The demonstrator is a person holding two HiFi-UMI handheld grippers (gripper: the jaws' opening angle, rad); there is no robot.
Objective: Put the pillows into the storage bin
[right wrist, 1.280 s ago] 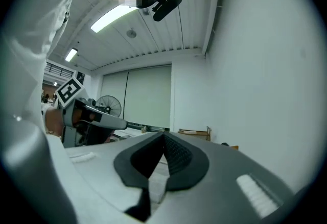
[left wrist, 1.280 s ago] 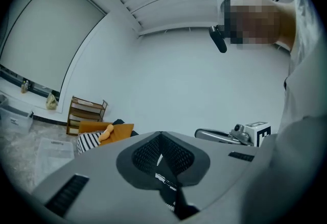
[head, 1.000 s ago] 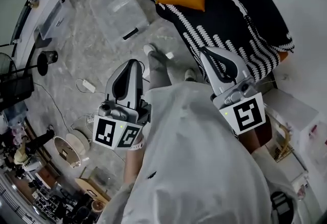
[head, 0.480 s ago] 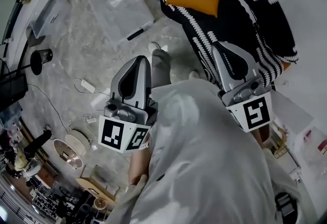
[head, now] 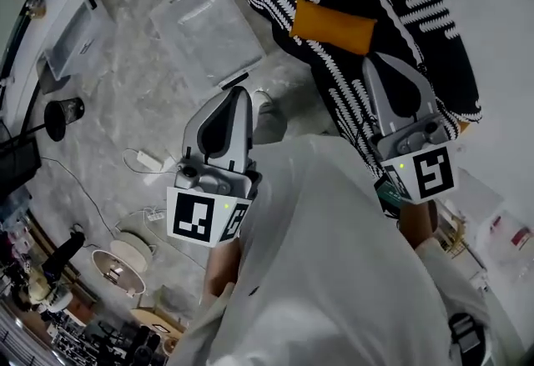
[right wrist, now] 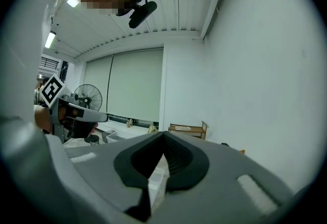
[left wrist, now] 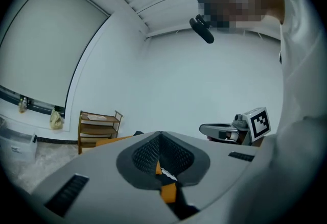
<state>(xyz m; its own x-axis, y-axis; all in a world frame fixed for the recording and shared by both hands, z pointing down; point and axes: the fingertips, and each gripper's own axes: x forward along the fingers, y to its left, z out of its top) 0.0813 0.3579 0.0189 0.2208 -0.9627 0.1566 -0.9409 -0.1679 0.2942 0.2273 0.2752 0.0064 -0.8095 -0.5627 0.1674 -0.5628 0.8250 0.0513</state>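
Head view: left gripper (head: 239, 93) and right gripper (head: 382, 62), both with jaws together and empty, are closer to the striped blanket (head: 425, 22) than a second ago.
Orange pillows (head: 334, 27) lie on the striped blanket; storage bin (head: 209, 22) sits on the floor just left of it.

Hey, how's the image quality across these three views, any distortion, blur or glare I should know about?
Head view: strong fisheye distortion bends the grey marble floor, and the person's white shirt, close to the lens, looks soft. Left gripper view: black round vignette, curved wall lines, even light. Right gripper view: same vignette, and a bright ceiling lamp glares mildly.
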